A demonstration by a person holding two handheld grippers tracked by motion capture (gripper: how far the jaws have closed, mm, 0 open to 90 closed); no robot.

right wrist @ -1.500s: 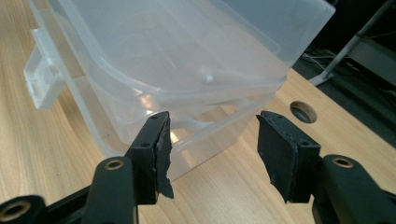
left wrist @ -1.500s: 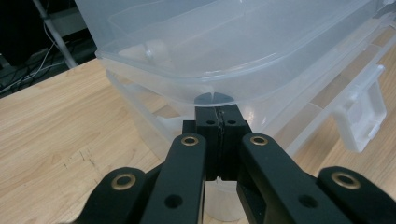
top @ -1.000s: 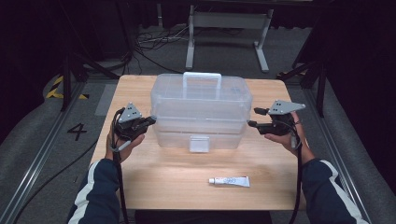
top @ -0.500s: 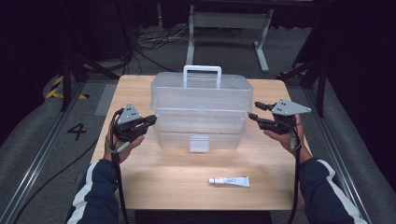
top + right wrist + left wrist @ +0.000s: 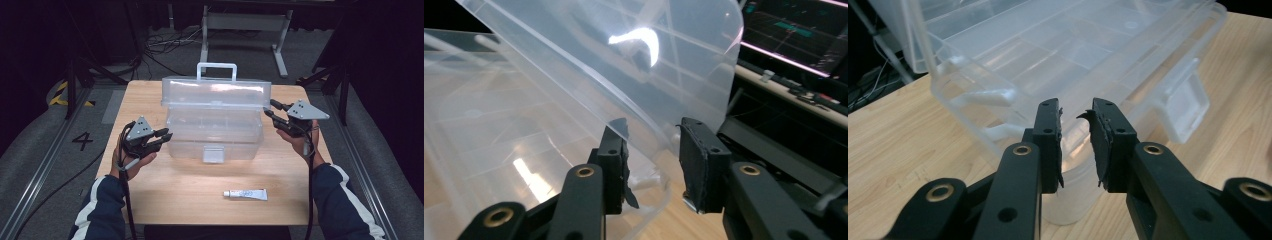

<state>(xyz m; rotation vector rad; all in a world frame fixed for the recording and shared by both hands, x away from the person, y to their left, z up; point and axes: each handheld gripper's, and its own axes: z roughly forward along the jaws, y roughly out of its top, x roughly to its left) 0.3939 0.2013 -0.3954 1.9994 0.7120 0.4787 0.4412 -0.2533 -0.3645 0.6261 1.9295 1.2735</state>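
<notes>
The clear box (image 5: pixel 215 125) sits mid-surface, its lid (image 5: pixel 216 93) now lifted higher. The right gripper (image 5: pixel 270 109), jaws just closing, straddles the lid's right edge; the left gripper (image 5: pixel 166 138), opening, holds nothing.

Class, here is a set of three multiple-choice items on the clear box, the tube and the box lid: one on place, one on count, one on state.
1. Where does the tube lie?
A. on the table in front of the box
B. inside the box
C. on the floor

2. How many tubes are on the table?
A. one
B. two
C. three

3. How is the lid of the clear box?
A. raised off the base
B. fully shut
C. lying apart on the table

Answers: 1 A, it lies on the wood nearer the person; 2 A, a single white tube; 3 A, the lid stands above the base.
</notes>
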